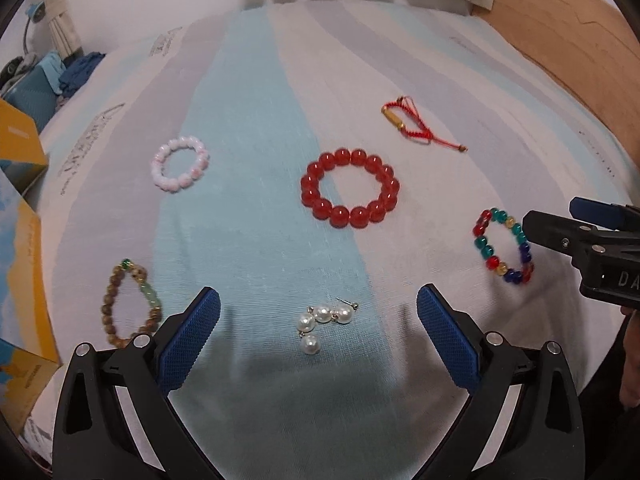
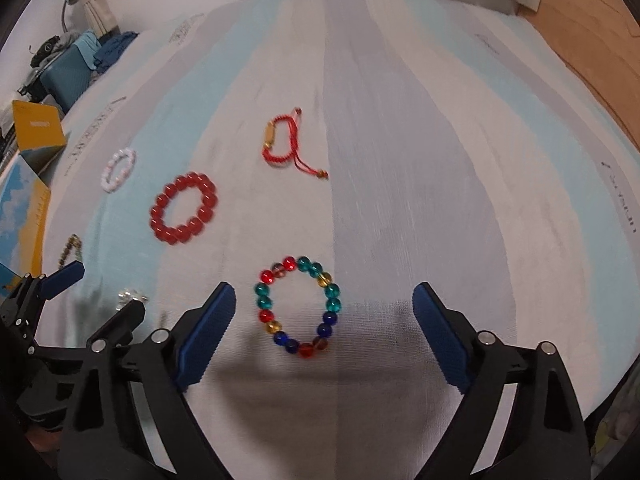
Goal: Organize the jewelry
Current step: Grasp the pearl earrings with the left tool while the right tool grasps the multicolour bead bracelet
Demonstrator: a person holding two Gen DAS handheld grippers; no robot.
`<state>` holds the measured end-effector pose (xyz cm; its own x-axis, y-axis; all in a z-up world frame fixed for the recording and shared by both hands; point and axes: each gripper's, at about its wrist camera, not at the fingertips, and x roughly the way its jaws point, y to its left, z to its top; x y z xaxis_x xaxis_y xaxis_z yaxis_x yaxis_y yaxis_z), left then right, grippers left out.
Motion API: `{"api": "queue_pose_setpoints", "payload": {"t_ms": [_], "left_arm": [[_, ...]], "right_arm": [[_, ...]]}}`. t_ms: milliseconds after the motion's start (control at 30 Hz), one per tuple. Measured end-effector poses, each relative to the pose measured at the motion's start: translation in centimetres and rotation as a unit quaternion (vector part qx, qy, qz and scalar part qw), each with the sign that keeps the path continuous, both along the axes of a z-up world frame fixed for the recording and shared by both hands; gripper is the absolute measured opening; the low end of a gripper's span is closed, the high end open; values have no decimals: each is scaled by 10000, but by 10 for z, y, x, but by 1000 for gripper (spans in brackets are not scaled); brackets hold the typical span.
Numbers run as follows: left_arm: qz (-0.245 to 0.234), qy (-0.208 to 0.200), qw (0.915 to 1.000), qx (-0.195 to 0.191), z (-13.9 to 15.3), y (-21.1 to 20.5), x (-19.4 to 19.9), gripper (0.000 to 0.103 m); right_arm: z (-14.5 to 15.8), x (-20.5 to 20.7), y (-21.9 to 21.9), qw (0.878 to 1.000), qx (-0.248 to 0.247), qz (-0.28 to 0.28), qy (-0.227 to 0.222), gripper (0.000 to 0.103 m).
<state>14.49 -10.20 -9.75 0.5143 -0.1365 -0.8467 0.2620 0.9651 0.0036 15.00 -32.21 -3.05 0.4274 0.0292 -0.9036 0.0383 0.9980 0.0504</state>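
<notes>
Left gripper (image 1: 318, 338) gapes wide, empty, over the pearl earrings (image 1: 325, 322) near the bed's (image 1: 420, 60) near edge: tiny, slippery, best pinched across the cluster. Right gripper (image 2: 324, 330) wide, empty, straddles the multicoloured bead bracelet (image 2: 298, 306): light, floppy; pinch one side. Sheet lettering unreadable.

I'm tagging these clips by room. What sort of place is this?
Probably a bedroom: the jewelry lies on a striped bedsheet, with a wooden headboard along one edge and a pile of clothes beyond it.
</notes>
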Motion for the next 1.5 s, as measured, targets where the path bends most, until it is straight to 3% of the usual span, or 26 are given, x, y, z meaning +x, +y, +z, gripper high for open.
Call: {"api": "queue_pose_setpoints", "payload": {"t_ms": [67, 400, 767, 1033, 1233, 1300, 1333, 1500], "left_arm": [[32, 62, 10000, -1, -7, 1, 3, 96], [84, 78, 9998, -157, -28, 9, 5, 74], [41, 77, 9999, -120, -29, 14, -2, 53], [-72, 193, 9997, -105, -27, 15, -10, 27], [-119, 328, 9992, -169, -26, 16, -10, 22], [-115, 348, 9992, -168, -25, 15, -9, 21], [-110, 358, 9992, -168, -25, 16, -9, 10], [-138, 381, 9991, -127, -20, 14, -8, 10]], "right_arm": [[-8, 2, -2, 10000, 17, -3, 61, 82], [-40, 10, -13, 9993, 105, -106, 334, 66], [-45, 9, -14, 9993, 99, -228, 283, 58], [-47, 6, -12, 9992, 44, -244, 299, 48], [-45, 6, -11, 9991, 42, -206, 360, 27], [-44, 8, -11, 9991, 45, -203, 380, 12], [-44, 10, -11, 9991, 49, -192, 385, 10], [-36, 9, -13, 9993, 92, -141, 344, 9]]}}
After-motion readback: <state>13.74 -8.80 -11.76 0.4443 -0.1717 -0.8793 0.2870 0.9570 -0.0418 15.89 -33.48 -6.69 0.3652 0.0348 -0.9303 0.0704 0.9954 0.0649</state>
